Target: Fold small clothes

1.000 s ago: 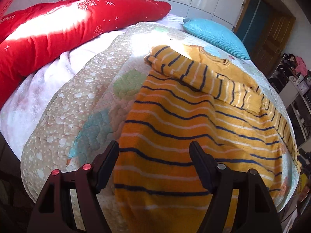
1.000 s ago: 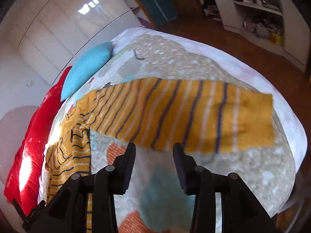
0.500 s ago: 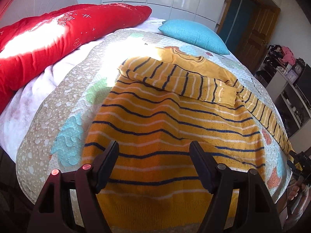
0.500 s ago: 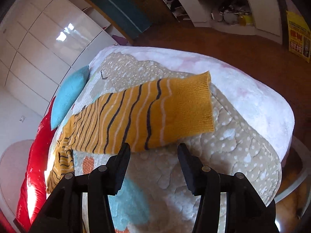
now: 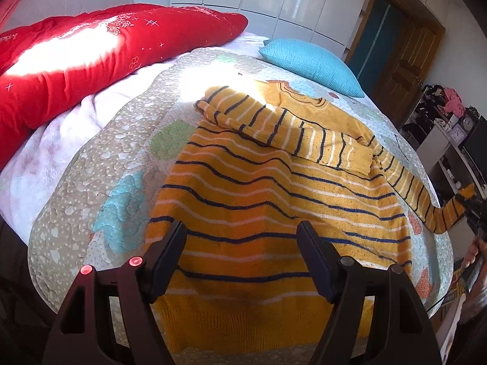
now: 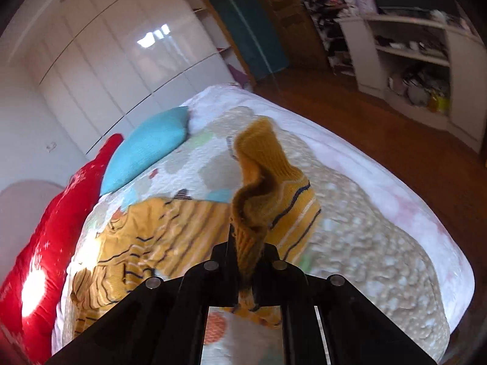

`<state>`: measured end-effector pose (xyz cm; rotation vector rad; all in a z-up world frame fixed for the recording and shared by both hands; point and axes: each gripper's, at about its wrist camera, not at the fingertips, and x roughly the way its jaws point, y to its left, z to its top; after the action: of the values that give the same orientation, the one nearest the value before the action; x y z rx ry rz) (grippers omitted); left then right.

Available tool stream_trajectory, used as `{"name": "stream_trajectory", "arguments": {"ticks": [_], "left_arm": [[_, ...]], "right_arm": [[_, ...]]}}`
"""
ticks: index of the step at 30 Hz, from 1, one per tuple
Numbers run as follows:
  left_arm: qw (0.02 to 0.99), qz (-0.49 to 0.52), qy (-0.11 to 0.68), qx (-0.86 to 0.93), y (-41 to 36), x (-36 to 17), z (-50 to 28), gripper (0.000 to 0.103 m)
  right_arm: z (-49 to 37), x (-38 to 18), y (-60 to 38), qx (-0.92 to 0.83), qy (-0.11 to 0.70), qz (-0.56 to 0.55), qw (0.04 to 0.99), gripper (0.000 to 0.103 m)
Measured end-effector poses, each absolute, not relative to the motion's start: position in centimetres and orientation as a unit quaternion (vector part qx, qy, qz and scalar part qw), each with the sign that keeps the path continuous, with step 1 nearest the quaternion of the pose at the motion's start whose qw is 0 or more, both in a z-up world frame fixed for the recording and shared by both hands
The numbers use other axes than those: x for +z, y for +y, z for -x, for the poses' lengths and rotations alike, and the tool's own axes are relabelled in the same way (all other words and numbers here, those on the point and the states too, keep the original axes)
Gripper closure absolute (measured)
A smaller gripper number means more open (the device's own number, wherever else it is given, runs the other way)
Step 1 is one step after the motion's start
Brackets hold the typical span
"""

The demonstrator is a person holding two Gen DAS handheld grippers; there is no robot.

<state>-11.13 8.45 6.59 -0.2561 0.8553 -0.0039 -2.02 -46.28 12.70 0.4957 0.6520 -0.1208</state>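
The left wrist view shows the striped sweater (image 5: 274, 200) spread flat beneath the wide-open left gripper (image 5: 242, 252); the right wrist view alone shows the right gripper (image 6: 248, 255) clamped on its sleeve cuff (image 6: 261, 164).

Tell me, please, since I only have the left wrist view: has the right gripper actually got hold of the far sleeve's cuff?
Observer: Yes. The right gripper is shut on the cuff of the striped sweater, lifted off the quilt.
Operator: Thank you. Does the cuff lie flat?
Observer: No, it stands up bunched above the fingers.
Operator: What is beyond that bed edge?
Observer: Bare wooden floor, then white shelves.
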Motion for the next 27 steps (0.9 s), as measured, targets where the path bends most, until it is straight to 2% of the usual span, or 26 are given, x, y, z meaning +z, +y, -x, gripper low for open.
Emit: {"name": "stream_trajectory", "arguments": {"ticks": [6,11,19,27], "left_arm": [[0.902,0.135,0.409,0.009,10.3,6.5,11.8,0.029],[0.904,0.143,0.401,0.03,12.6,6.4,12.7,0.029],[0.895,0.176,0.405,0.06,16.3,4.9,13.8,0.029],[0.886,0.203,0.409,0.08,19.0,3.5,14.7,0.029]], "right_arm": [[-5.1,17.0,-34.0,0.041,0.314,-0.15,0.937,0.096],[-8.8,17.1,-22.8,0.121,0.33,-0.084,0.932,0.096],[-9.0,11.3,-8.2,0.231,0.394,0.002,0.889,0.096],[-6.3,5.7,-0.8,0.289,0.434,0.076,0.85,0.096]]}}
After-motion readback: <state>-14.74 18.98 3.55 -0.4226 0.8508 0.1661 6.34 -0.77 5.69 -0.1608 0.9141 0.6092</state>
